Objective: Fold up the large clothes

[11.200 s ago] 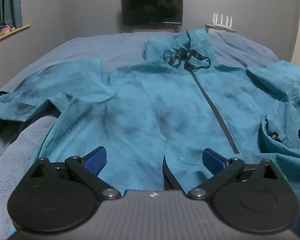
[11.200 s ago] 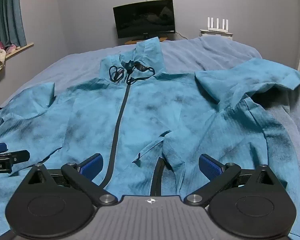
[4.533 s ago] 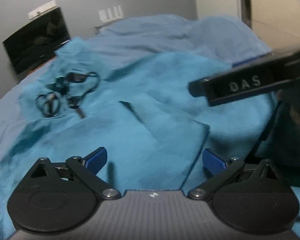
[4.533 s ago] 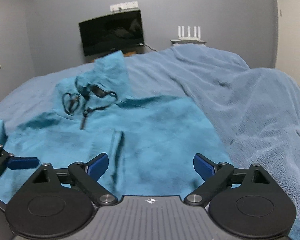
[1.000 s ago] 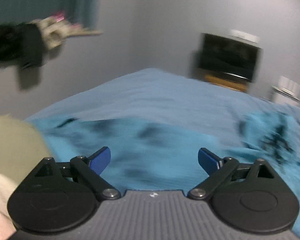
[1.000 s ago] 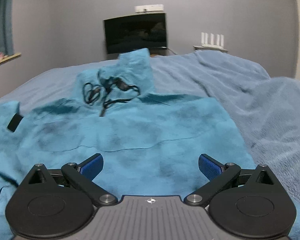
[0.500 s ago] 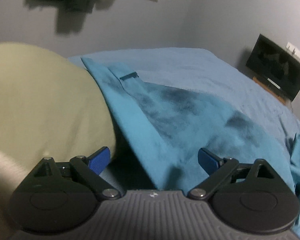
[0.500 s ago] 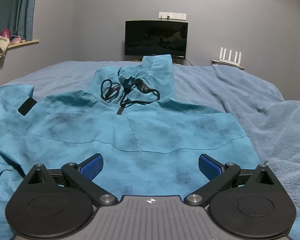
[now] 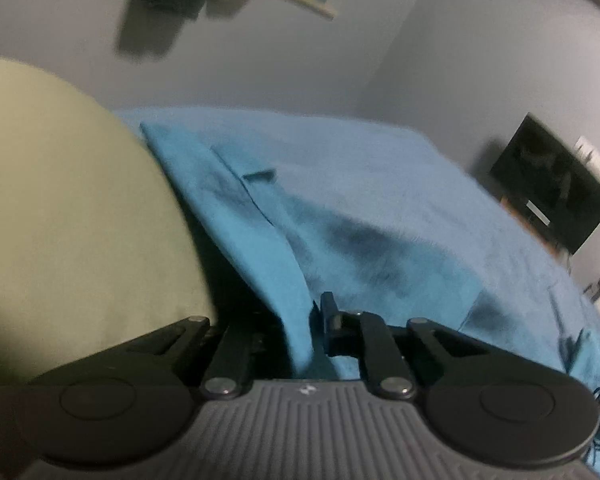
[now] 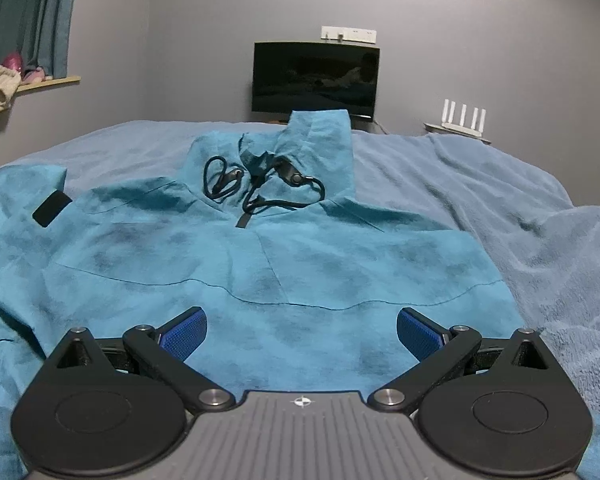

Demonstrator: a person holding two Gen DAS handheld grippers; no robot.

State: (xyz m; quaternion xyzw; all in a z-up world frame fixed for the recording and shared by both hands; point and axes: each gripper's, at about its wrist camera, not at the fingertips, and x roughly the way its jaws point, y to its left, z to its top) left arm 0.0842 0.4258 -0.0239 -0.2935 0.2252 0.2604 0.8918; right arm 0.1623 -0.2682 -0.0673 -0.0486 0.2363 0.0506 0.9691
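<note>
Left gripper (image 9: 300,332) just snapped closed, pinching sleeve edge of teal mottled fabric jacket (image 10: 300,264); left pad hidden behind cloth. Jacket spread on blue fleece bedcover (image 10: 520,216), partly folded. Right gripper (image 10: 300,334) spread wide above hem, touching nothing. Left view blurred.

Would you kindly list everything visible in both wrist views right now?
jacket: one, teal, spread on the bed
drawstring cord: one, black, at the collar
blanket: one, blue, covering the bed
monitor: one, black, by the far wall
router: one, white, right of the monitor
pillow: one, pale green, left of the sleeve
left tool: just closed, pinching the sleeve's edge
right tool: open, over the hem
</note>
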